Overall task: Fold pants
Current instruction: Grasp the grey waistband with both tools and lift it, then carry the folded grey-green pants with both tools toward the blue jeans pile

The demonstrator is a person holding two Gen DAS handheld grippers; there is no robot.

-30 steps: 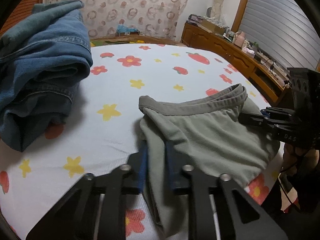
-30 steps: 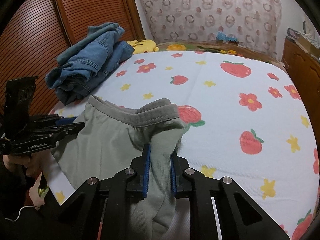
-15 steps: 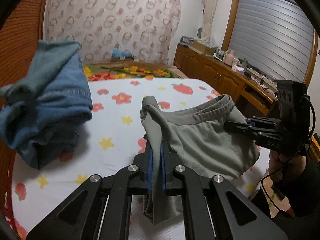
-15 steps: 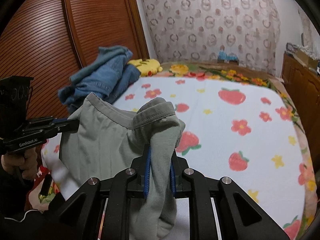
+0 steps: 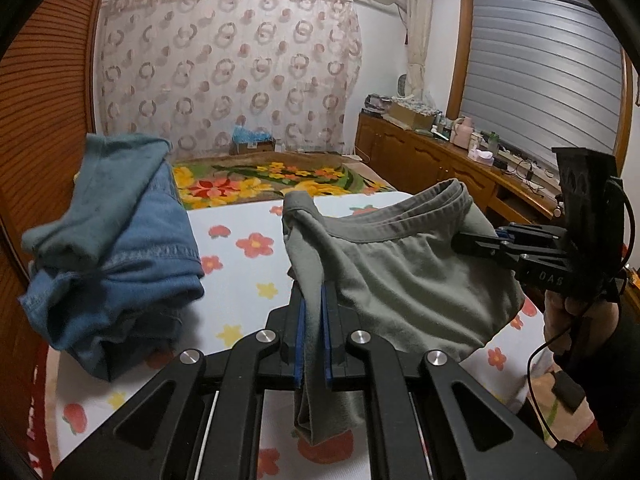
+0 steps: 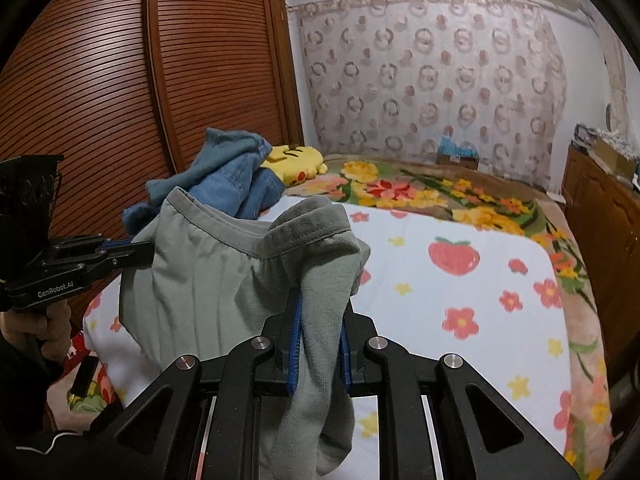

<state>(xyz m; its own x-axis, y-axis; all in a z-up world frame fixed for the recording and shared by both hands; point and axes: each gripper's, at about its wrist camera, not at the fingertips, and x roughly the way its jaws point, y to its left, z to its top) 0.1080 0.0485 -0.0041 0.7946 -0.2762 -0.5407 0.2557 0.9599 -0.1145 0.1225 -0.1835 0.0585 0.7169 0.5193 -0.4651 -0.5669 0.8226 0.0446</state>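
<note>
Both sets of jaws are clenched on grey-green pants (image 5: 404, 280), held up above a bed (image 6: 460, 300).

The left gripper (image 5: 312, 332) and right gripper (image 6: 318, 344) each pinch one end of the waistband, the cloth sagging between them. Far left on the flower-print sheet lies a heap of blue jeans (image 5: 120, 264), a yellow plush toy (image 6: 294, 162) just beside it.

Grey pants (image 6: 224, 280): waistband bunched, clamped betw. blue pads (image 6: 295, 344) of right gripper (image 6: 320, 344); other end pinched by left gripper (image 6: 136, 250), lifted above bed sheet (image 6: 480, 320). Denim pile (image 6: 240, 176) w/ yellow plush (image 6: 296, 162) lay behind. Wood closet doors (image 6: 120, 80) at left.
</note>
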